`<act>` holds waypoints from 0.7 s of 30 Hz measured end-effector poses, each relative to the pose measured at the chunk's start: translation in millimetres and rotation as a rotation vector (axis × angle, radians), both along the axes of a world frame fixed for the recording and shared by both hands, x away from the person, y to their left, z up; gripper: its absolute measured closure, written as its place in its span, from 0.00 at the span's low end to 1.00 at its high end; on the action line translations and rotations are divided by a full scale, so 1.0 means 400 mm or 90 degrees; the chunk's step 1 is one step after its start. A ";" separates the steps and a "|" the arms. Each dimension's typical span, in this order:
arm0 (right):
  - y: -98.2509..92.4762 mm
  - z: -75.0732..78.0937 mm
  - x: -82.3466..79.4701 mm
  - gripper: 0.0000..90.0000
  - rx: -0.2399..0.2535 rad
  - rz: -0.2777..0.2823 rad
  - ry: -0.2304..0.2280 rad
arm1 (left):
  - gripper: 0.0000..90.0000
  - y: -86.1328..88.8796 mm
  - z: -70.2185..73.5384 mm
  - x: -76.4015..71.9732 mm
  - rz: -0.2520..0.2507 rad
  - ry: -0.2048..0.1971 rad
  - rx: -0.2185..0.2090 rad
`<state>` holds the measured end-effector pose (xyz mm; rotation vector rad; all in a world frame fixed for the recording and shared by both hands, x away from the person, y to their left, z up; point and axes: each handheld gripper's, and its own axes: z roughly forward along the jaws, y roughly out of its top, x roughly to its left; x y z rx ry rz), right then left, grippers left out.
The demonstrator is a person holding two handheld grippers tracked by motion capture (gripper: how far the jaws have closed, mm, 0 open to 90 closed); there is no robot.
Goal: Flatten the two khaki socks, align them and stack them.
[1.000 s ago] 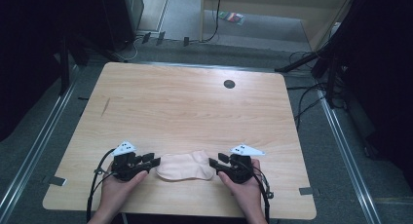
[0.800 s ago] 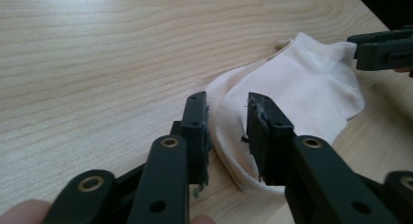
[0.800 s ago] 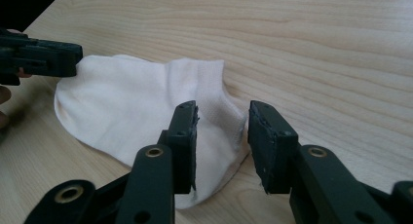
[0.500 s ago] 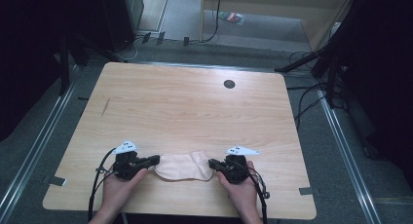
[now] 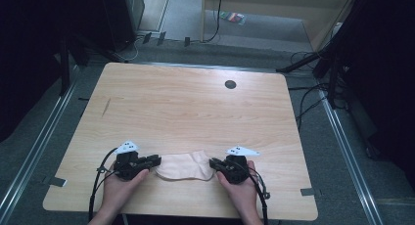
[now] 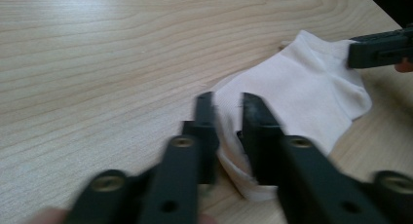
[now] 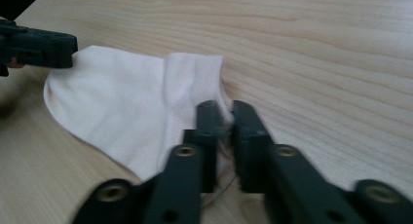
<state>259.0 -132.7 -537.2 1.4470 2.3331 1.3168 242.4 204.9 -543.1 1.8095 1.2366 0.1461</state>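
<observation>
Pale wooden table (image 5: 186, 107) with dark round hole (image 5: 230, 84), grey carpet floor (image 5: 274, 49) beyond.

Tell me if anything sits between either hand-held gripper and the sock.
Nothing visible does. The left hand-held gripper has the sock's edge between its jaws, which have just been opening. The right hand-held gripper straddles the opposite edge, its jaws also just opening. The table around the sock is bare.

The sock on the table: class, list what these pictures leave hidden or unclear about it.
- Sock ends, high view: covered by the left tongs and right tongs.
- Grip, left gripper view: jaws blurred; pressing or loose, unclear.
- Sock's underside: hidden against the table.
</observation>
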 end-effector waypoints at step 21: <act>-0.018 -0.002 -0.025 0.95 -0.032 -0.084 -0.037 | 0.96 0.015 0.005 -0.022 -0.033 0.001 0.013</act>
